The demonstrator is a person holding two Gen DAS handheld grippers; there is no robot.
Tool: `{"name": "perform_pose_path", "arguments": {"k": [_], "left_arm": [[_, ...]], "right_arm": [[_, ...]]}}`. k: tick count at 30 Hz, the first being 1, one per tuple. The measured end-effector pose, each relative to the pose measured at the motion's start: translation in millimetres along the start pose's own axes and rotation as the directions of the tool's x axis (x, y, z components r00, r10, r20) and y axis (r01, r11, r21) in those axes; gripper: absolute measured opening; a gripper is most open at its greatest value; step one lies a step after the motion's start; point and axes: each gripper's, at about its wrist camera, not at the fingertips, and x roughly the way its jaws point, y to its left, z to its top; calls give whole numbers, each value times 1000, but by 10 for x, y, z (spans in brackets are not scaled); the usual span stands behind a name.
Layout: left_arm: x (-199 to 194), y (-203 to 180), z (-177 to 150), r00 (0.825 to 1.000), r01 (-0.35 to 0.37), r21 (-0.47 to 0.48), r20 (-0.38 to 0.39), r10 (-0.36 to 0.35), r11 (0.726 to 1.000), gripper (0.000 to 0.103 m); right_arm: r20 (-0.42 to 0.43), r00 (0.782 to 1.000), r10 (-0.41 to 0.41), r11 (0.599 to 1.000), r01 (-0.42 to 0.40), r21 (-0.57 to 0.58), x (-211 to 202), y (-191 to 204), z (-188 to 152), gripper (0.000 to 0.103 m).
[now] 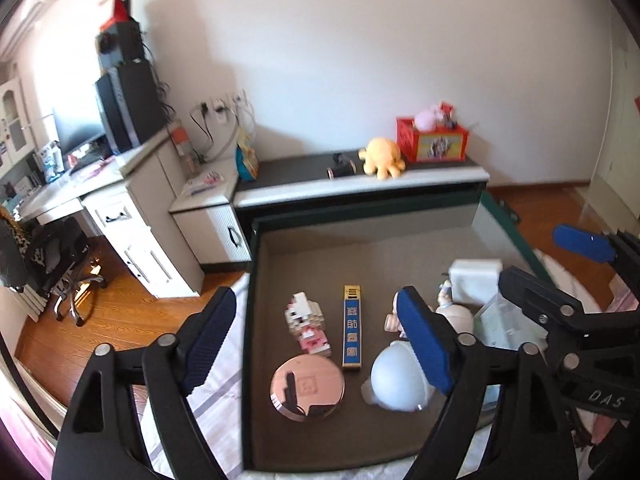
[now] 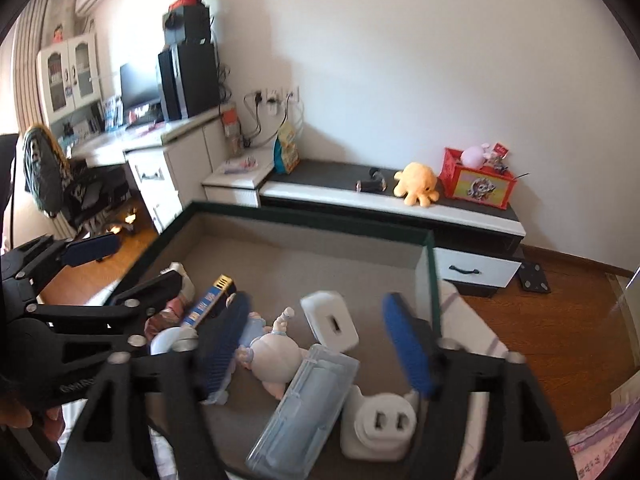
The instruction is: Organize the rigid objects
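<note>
Figurine (image 1: 454, 312) half behind tongs pad

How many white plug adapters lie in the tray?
2: one white adapter mid-tray beyond the clear box, one white plug at the near right corner. Others may be hidden behind the grippers.

Both views were brightly lit by daylight entering from about nine o'clock, where overexposure was seen. Glare was thrown onto the wooden floor (image 1: 100, 276). Straight lines were bowed toward the dark circular edges. Motion blur was noticed on the right tongs (image 2: 316, 340).
</note>
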Motion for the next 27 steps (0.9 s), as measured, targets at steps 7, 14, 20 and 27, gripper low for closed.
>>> {"name": "perform_pose_path", "arguments": {"k": [7,14,20,27], "left_arm": [[-1291,173,-365,975,-27,-88,220,46,996,103],[-2320,173,-945,943,-63,-108,319,95,992,103],[-2842,118,-1382,941,-84,-101,320,113,991,103],[-3327,179,-1758,927,-70,-142,355,117,987,103]], "right_arm": [[158,987,13,1000,-13,-1,-1017,206,-239,83],[322,947,3,1000,-3,0,-2071,573,-817,89],[392,920,-8,1000,6,7,-2687,809,-1203,103],[412,911,-24,1000,29,-6,-3115,1030,-1504,103]]}}
